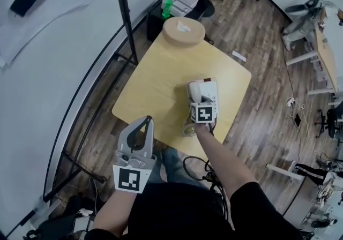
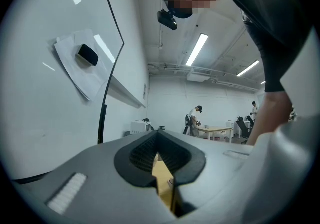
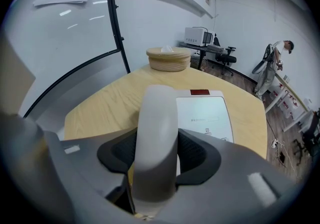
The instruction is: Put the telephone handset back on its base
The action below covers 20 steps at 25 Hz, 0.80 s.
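On the table [image 1: 155, 89], base [image 1: 210, 89] as landmark: one telephone base, pale, flat, keypad panel up, standing toward the table's near right edge. One handset [image 3: 157, 133], pale and curved, along the base's left side, over what appears to be the cradle; whether it is already seated or a little above cannot be told. Your right gripper [image 1: 198, 103], at the base's near end, is clamped across the handset's middle, one pad on each flank, with the handset's long axis running away from you in line with the base. Your left gripper [image 1: 145, 125], well apart from the base to its near left and off the table edge, has its jaws drawn together on nothing. One round wooden box [image 1: 184, 31], at the table's far corner beyond the base, out of the way. Step in hand, as judged: seating. Keep the handset parallel to the base's left edge, bring both ends down level so that neither rides up, and part the jaws only once it rests in the cradle; a tilt could leave it perched or nudge the base.
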Each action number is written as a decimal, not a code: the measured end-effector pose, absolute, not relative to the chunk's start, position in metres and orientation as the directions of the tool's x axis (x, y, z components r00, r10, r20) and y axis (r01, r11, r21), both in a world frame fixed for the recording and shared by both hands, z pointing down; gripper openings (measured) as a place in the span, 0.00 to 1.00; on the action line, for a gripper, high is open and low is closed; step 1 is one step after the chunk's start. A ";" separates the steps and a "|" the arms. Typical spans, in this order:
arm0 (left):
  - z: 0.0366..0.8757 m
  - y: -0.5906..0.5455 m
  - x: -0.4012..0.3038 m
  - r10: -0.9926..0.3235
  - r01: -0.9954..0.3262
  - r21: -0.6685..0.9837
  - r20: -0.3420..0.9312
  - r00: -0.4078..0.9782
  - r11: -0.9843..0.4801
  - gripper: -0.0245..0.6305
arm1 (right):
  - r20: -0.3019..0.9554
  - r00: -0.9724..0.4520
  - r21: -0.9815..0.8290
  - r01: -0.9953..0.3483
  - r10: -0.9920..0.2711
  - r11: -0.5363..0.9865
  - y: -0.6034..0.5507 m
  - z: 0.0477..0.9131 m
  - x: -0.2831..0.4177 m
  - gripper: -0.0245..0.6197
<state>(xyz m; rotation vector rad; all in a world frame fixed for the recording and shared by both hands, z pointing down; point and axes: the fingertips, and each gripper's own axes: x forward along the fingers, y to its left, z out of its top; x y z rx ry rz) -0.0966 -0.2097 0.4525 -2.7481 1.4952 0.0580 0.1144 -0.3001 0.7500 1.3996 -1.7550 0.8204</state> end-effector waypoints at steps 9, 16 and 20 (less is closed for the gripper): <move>0.449 -0.213 -0.089 -0.834 -0.835 0.016 -0.051 0.549 -0.551 0.04 | 0.844 -0.142 -0.033 -0.976 -0.518 0.213 -0.300 0.750 0.114 0.39; 0.446 -0.213 -0.089 -0.833 -0.833 0.009 -0.051 0.552 -0.553 0.04 | 0.847 -0.136 -0.025 -0.976 -0.514 0.217 -0.301 0.749 0.113 0.39; 0.444 -0.212 -0.089 -0.834 -0.836 0.006 -0.057 0.548 -0.549 0.04 | 0.850 -0.136 -0.026 -0.976 -0.510 0.217 -0.300 0.749 0.114 0.39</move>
